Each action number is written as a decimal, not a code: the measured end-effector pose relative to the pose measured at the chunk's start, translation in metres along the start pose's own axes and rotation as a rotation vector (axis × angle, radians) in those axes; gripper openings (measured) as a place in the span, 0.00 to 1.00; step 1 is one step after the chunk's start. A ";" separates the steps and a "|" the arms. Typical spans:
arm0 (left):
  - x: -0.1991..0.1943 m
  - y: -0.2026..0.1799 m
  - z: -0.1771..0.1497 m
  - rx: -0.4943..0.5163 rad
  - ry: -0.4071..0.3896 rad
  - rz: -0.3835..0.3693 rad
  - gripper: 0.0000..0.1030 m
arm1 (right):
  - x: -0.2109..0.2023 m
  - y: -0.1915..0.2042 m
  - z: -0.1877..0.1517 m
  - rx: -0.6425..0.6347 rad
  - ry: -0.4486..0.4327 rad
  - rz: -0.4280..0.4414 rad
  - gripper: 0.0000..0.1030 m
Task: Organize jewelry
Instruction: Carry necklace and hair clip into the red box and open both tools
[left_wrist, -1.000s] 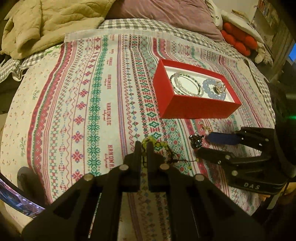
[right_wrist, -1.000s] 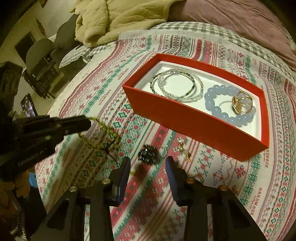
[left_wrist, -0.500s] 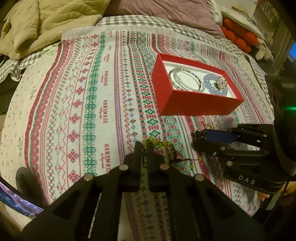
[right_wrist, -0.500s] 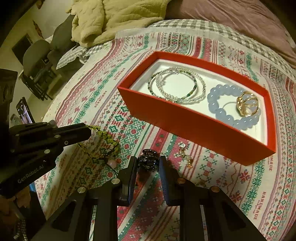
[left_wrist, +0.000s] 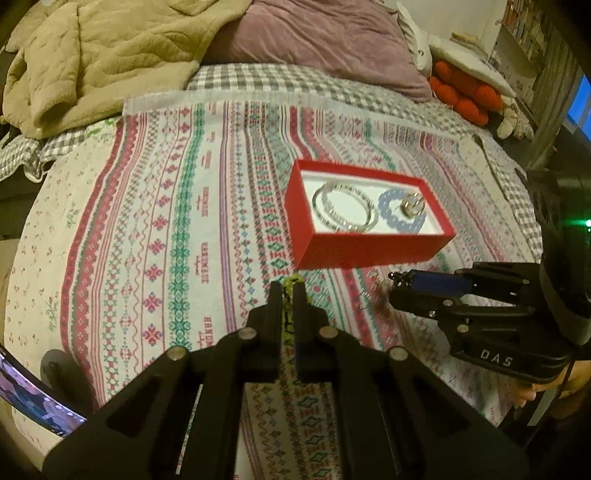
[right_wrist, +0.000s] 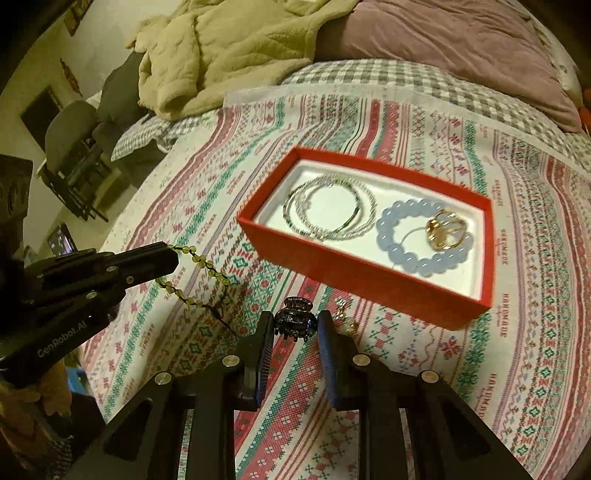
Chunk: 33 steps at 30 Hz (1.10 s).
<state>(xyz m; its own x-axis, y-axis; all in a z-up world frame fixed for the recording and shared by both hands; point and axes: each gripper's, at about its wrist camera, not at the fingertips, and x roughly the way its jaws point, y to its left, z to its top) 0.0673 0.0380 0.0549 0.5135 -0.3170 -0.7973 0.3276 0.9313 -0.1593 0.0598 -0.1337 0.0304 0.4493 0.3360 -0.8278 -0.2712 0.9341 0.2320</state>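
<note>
A red box lies on the patterned cloth. It holds thin bead bracelets, a pale blue bead bracelet and a gold ring. My left gripper is shut on a green bead bracelet, which hangs from it above the cloth in the right wrist view. My right gripper is shut on a dark claw hair clip and holds it just in front of the box. It also shows in the left wrist view.
Small gold earrings lie on the cloth by the box's near side. A beige blanket and a purple pillow lie at the back of the bed. A phone is at the left edge.
My right gripper has closed on the hair clip and lifted it. My left gripper has raised the green bracelet off the cloth, towards the box.
</note>
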 end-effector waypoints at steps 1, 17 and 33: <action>-0.003 -0.001 0.002 -0.003 -0.008 -0.005 0.06 | -0.003 -0.001 0.001 0.005 -0.007 0.000 0.24; -0.037 -0.047 0.047 0.005 -0.145 -0.123 0.06 | -0.044 -0.032 0.018 0.104 -0.112 -0.022 0.24; 0.021 -0.059 0.083 -0.092 -0.119 -0.238 0.06 | -0.039 -0.071 0.035 0.169 -0.132 -0.061 0.24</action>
<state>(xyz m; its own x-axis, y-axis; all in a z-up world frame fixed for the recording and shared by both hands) 0.1247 -0.0389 0.0959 0.5219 -0.5422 -0.6585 0.3797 0.8390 -0.3899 0.0907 -0.2088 0.0642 0.5713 0.2807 -0.7713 -0.0988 0.9564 0.2749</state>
